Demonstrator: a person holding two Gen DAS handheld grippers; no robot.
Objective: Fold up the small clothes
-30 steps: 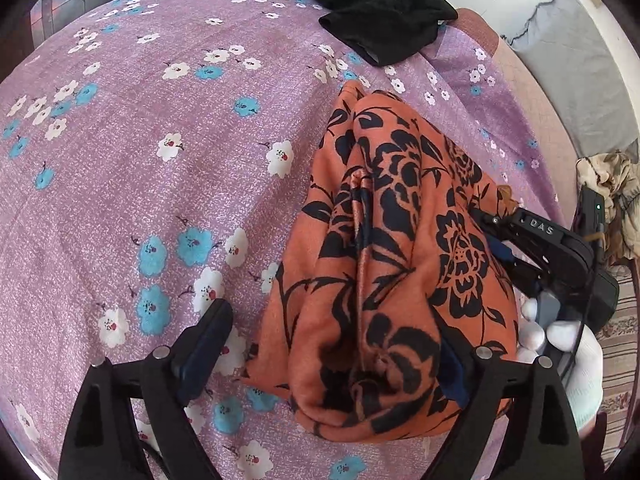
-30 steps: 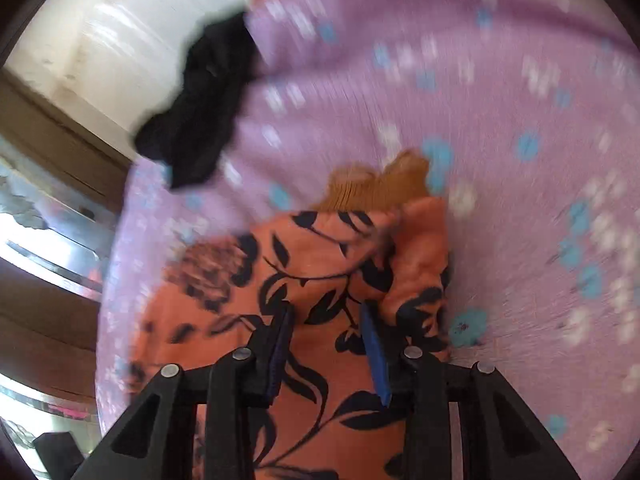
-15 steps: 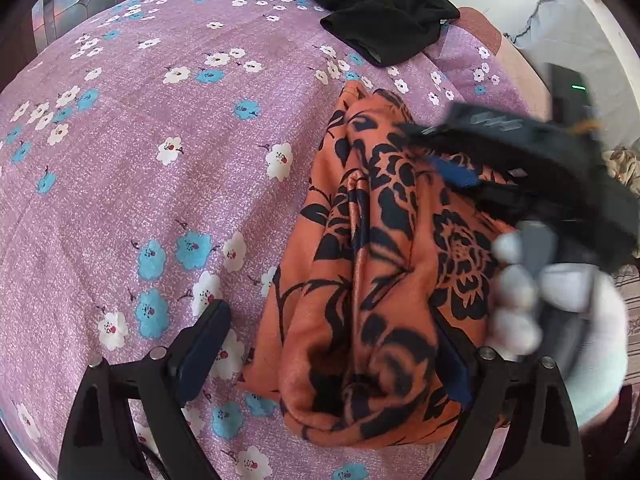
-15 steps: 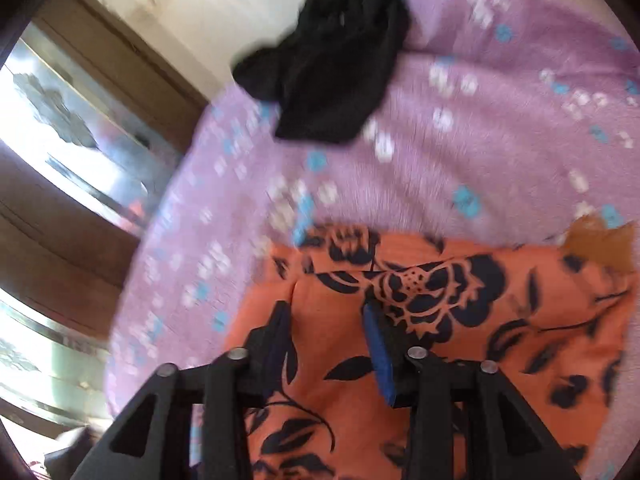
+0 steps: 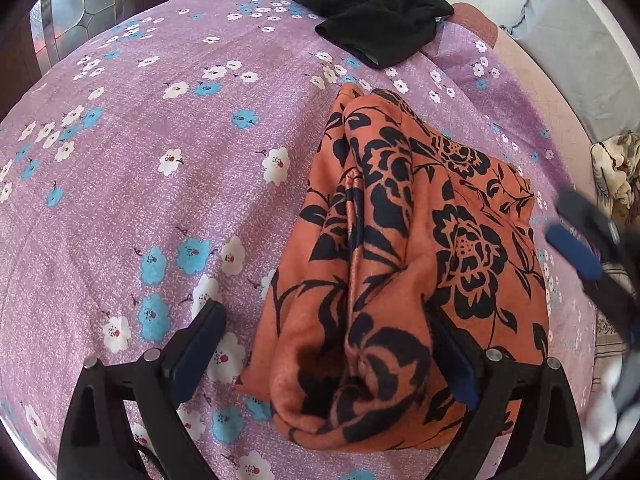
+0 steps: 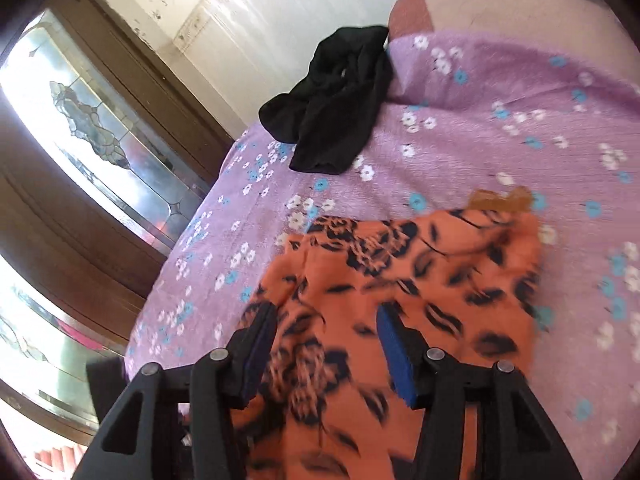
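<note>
An orange garment with black flowers (image 5: 404, 264) lies folded in a thick bundle on the purple floral bedsheet (image 5: 168, 184). My left gripper (image 5: 324, 336) is open, its jaws wide on either side of the bundle's near end. My right gripper (image 6: 324, 340) is open and empty, hovering above the same orange garment (image 6: 404, 280). It also shows blurred at the right edge of the left wrist view (image 5: 588, 240). A black garment (image 5: 372, 12) lies crumpled at the far end of the bed, also seen in the right wrist view (image 6: 336, 108).
A wooden door with patterned glass (image 6: 100, 128) stands beyond the bed's left side. A white wall (image 6: 280, 4) is behind the bed. A grey cloth (image 5: 580, 52) and a patterned cloth (image 5: 616, 168) lie off the bed's right side.
My right gripper has opened wider and drawn back from over the orange bundle to the right edge of the left view. The left gripper and the bundle have stayed put.
</note>
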